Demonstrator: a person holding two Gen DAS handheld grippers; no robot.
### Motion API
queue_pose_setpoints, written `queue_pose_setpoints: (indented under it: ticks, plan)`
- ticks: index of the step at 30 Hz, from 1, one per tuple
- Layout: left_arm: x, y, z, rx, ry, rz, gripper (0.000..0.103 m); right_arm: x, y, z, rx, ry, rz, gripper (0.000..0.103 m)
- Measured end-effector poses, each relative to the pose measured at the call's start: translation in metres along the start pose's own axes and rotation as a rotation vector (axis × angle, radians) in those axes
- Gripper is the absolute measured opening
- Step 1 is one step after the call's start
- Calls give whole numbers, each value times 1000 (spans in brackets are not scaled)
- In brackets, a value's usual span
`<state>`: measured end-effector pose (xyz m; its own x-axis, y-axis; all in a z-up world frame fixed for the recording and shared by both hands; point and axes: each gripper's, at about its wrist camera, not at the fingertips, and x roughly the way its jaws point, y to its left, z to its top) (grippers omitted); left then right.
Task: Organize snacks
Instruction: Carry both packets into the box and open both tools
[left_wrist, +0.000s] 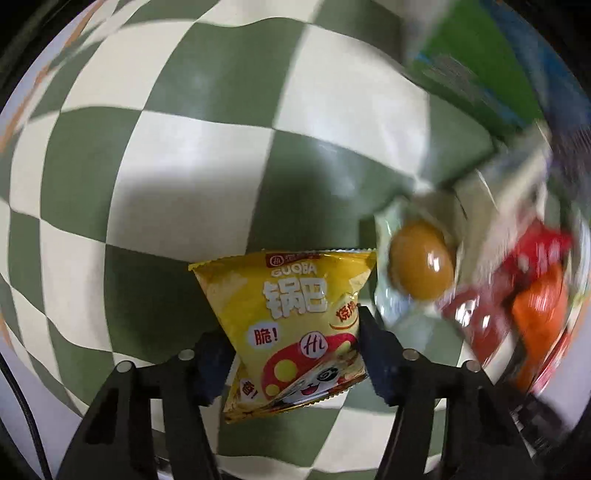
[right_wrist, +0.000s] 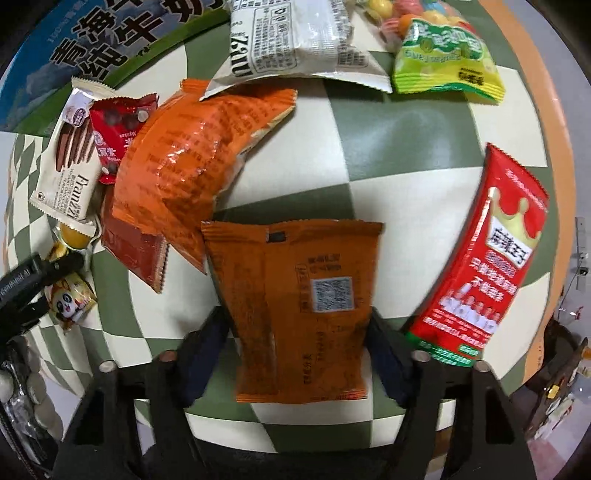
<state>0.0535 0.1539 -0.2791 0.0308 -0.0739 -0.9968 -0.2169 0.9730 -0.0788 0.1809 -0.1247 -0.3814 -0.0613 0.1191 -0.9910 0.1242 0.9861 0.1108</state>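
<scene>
A yellow crisp-rice packet with a panda print sits between the fingers of my left gripper, and both pads press on its sides. It hangs over the green and cream checked cloth. My right gripper is shut on a flat orange packet, seen from its printed back, with the pads against both edges. In the right wrist view the left gripper shows at the left edge with the yellow packet in it.
A pile lies left of the right gripper: a puffed orange bag, a dark red packet, a small red packet, a Franzzi wafer pack and a sealed egg. Farther off are a milk box, a white packet, green sweets and a long red packet.
</scene>
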Motion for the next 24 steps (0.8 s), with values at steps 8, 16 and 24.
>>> queue_pose_setpoints:
  ticks: [8, 16, 24]
  plan:
    - [11, -28, -77, 162, 25, 79, 58, 6, 16, -23, -126, 57, 12, 61]
    - [28, -29, -74, 115, -3, 99, 57, 18, 25, -17, -97, 58, 22, 71]
    - [3, -42, -62, 134, -39, 63, 49, -6, 27, -27, -104, -2, 37, 54]
